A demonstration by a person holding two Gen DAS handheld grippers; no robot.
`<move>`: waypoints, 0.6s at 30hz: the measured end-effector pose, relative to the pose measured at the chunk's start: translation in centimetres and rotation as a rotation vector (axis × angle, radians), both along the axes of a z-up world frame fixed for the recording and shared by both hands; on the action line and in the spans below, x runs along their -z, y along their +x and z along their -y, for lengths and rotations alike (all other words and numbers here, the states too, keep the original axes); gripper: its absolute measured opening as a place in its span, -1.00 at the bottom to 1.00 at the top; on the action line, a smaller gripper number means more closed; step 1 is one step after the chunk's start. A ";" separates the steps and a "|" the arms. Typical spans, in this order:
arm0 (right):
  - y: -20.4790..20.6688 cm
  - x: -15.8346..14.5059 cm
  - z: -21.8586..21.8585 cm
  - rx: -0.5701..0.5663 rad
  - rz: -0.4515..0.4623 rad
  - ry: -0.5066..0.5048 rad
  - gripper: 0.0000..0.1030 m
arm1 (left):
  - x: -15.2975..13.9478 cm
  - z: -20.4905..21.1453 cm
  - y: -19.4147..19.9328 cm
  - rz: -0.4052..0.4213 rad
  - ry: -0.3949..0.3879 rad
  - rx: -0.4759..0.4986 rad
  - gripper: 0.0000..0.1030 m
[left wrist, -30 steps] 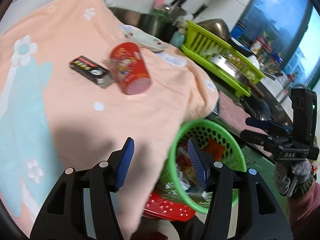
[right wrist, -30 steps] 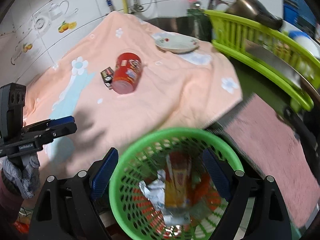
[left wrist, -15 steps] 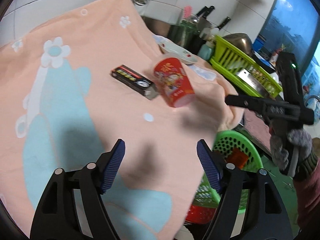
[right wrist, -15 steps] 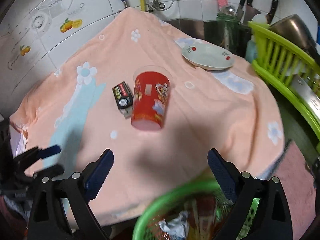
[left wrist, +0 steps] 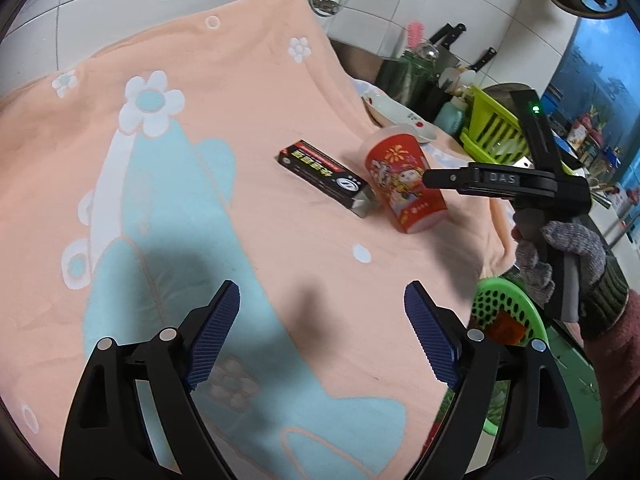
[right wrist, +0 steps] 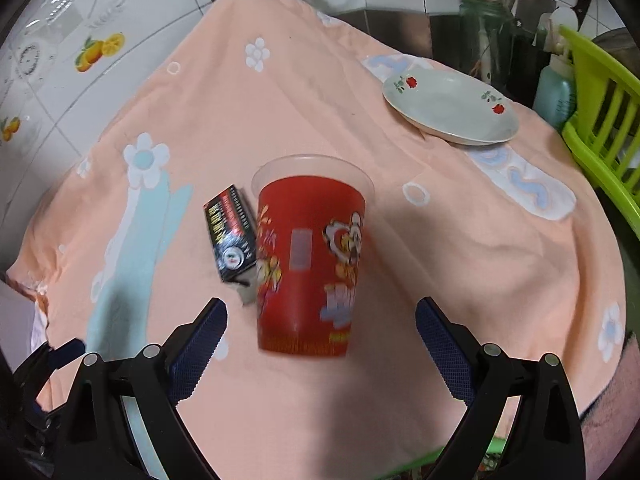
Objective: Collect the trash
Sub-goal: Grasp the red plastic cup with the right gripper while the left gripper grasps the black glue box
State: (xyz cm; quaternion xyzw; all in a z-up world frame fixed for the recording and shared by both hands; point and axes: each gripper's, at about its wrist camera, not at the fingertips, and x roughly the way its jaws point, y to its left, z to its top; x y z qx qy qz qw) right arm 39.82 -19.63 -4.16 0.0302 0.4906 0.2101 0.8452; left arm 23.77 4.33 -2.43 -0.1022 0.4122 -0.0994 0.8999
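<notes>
Right gripper (right wrist: 322,318) wide open and empty, lined up on the red cup (right wrist: 310,256) lying on the cloth (right wrist: 460,280) touching the box (right wrist: 232,236); left gripper (left wrist: 322,332) opening, empty; straddle cup mid-body, avoid the box.

L tool (left wrist: 322,336): jaws opening, empty; R tool (right wrist: 322,338): jaws wide, empty, gloved hand (left wrist: 560,264)

Bright, even indoor light; soft shadows fall on the cloth (left wrist: 168,216), fisheye edges bend, the cup (right wrist: 310,264) perhaps motion-blurred.
</notes>
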 end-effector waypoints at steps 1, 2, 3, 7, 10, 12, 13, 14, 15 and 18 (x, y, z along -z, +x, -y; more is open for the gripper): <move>0.5 0.2 -0.4 0.001 -0.004 -0.004 0.79 | 0.0 -0.2 0.1 0.000 0.000 -0.004 0.64; 1.0 0.4 -0.7 0.003 -0.006 -0.010 0.79 | 0.0 -0.4 0.2 0.000 0.001 -0.007 0.65; 1.4 0.6 -1.0 0.003 -0.008 -0.014 0.79 | 0.1 -0.6 0.3 -0.001 0.001 -0.011 0.65; 2.7 1.6 -1.9 0.002 -0.021 -0.029 0.79 | 0.3 -1.2 0.8 -0.012 -0.004 -0.025 0.65; 3.7 2.2 -2.2 0.009 -0.033 -0.033 0.80 | 0.6 -1.6 1.1 -0.017 -0.005 -0.033 0.65; 4.3 2.7 -2.4 0.013 -0.042 -0.034 0.79 | 0.6 -1.6 1.3 -0.021 -0.003 -0.038 0.65; 4.4 2.8 -2.5 0.011 -0.046 -0.035 0.79 | 0.7 -1.6 1.4 -0.022 -0.002 -0.041 0.65; 4.5 3.0 -2.7 0.009 -0.049 -0.036 0.79 | 0.7 -1.6 1.6 -0.023 -0.002 -0.043 0.65; 4.6 3.1 -2.8 0.008 -0.053 -0.038 0.79 | 0.6 -1.5 1.8 -0.023 -0.003 -0.046 0.65; 4.8 3.3 -3.0 0.007 -0.055 -0.030 0.74 | 0.5 -1.3 2.4 -0.021 -0.008 -0.052 0.65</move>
